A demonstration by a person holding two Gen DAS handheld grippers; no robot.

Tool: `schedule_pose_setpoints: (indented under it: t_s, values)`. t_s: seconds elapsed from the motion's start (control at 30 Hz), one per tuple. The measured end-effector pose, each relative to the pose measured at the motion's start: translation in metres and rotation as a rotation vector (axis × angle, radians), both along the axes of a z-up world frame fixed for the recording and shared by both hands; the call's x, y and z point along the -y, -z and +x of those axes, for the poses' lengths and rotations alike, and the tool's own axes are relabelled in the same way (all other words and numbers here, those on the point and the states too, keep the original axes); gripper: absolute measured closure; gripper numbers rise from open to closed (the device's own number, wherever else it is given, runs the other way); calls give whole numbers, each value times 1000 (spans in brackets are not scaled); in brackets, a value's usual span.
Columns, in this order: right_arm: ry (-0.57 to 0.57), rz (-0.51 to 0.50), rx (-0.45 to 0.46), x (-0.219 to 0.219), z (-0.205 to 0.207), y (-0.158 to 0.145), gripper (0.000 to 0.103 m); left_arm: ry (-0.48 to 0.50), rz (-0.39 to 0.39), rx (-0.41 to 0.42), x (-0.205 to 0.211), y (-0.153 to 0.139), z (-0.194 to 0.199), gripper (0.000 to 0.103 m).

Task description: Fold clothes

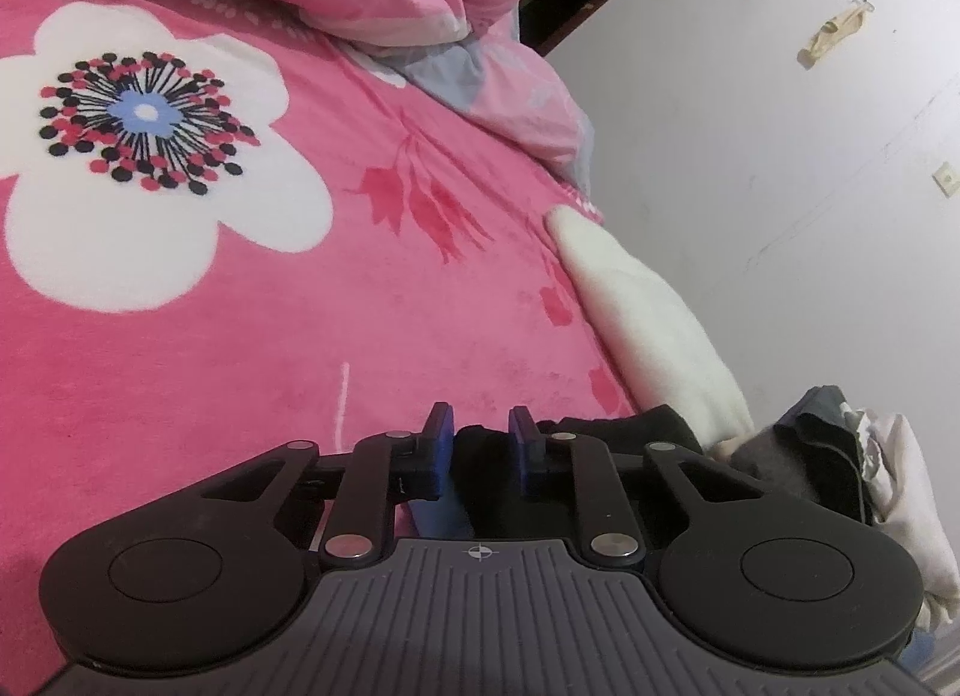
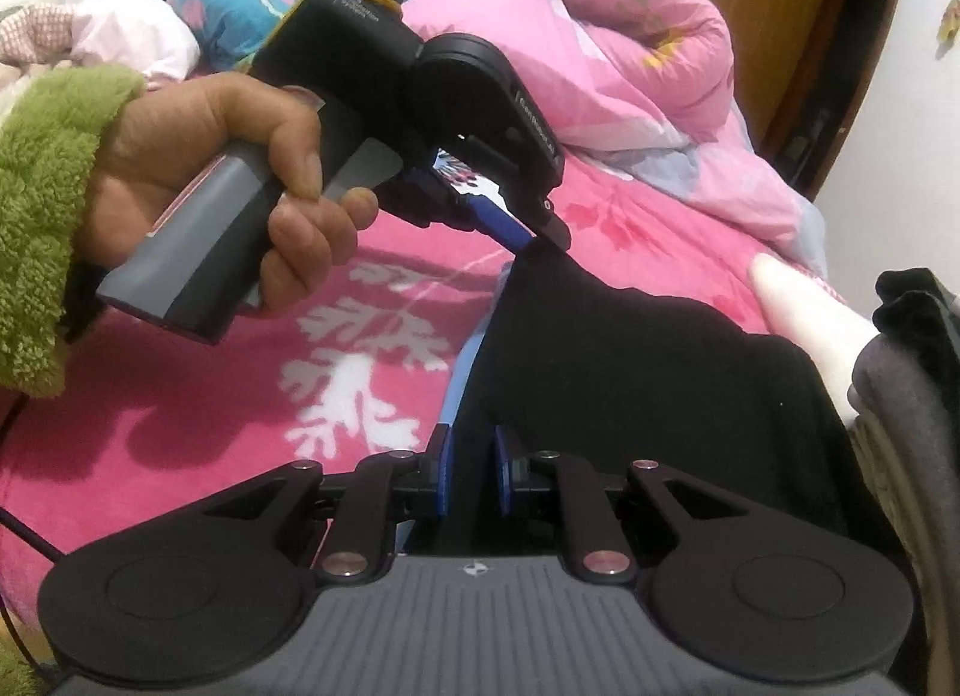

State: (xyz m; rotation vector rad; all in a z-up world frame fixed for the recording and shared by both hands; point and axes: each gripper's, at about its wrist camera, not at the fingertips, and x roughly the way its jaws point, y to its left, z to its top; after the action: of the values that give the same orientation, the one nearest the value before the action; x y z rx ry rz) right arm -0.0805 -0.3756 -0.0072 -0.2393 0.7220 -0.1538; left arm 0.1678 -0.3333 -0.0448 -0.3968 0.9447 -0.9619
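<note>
i hold black garment (image 2: 630,348) taut over pink blanket (image 2: 180,426): left gripper (image 2: 543,237) clamps far corner, right gripper (image 2: 471,471) clamps near edge. soft, limp, light; i'd grip corners.

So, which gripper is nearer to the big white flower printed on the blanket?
Left. The left gripper holds the black garment with the white flower just ahead; the right gripper grips the garment's near edge, farther back.
</note>
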Motion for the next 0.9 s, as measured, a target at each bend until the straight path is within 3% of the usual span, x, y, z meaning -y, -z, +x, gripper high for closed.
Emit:
schedule_pose_setpoints:
  t_s: [0.37, 0.53, 0.9]
  values:
    - [10, -3, -9, 1, 8, 6, 87, -13, 0, 14, 1, -1, -1, 85]
    - [42, 50, 32, 9, 3, 2, 100, -23, -3, 35, 0, -4, -3, 99]
    - [8, 112, 100, 8, -13, -18, 101, -39, -24, 87, -5, -17, -11, 101]
